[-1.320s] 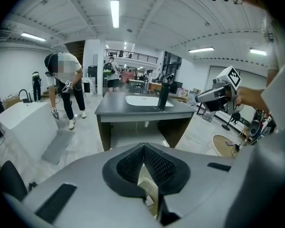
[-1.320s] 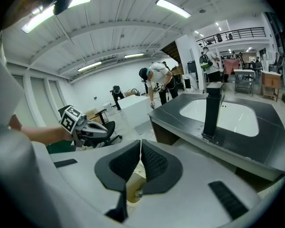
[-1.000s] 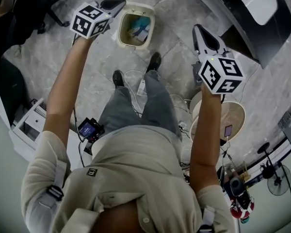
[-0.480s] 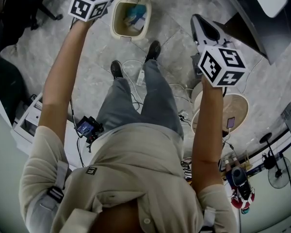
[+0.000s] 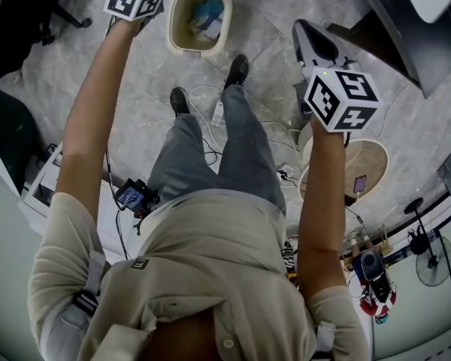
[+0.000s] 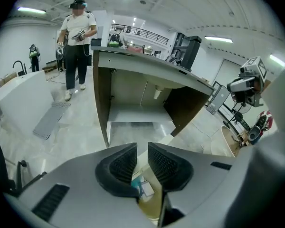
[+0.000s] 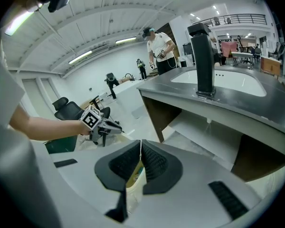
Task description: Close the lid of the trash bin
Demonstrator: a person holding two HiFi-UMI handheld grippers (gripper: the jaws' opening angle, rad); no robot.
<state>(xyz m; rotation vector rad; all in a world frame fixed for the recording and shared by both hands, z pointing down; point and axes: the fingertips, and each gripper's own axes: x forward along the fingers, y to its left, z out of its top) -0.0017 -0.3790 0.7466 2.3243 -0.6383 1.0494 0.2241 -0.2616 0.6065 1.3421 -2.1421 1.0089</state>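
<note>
Plainly, trash bin (image 5: pixel 198 51) upright, mouth upward

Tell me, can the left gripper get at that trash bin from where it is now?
Probably yes. The left gripper hangs just beside the rim of the open trash bin, with nothing between them, and the bin's inside shows through the gap between its jaws.

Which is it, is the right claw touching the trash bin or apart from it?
Apart. The head view shows open floor between the right claw and the trash bin.
</note>
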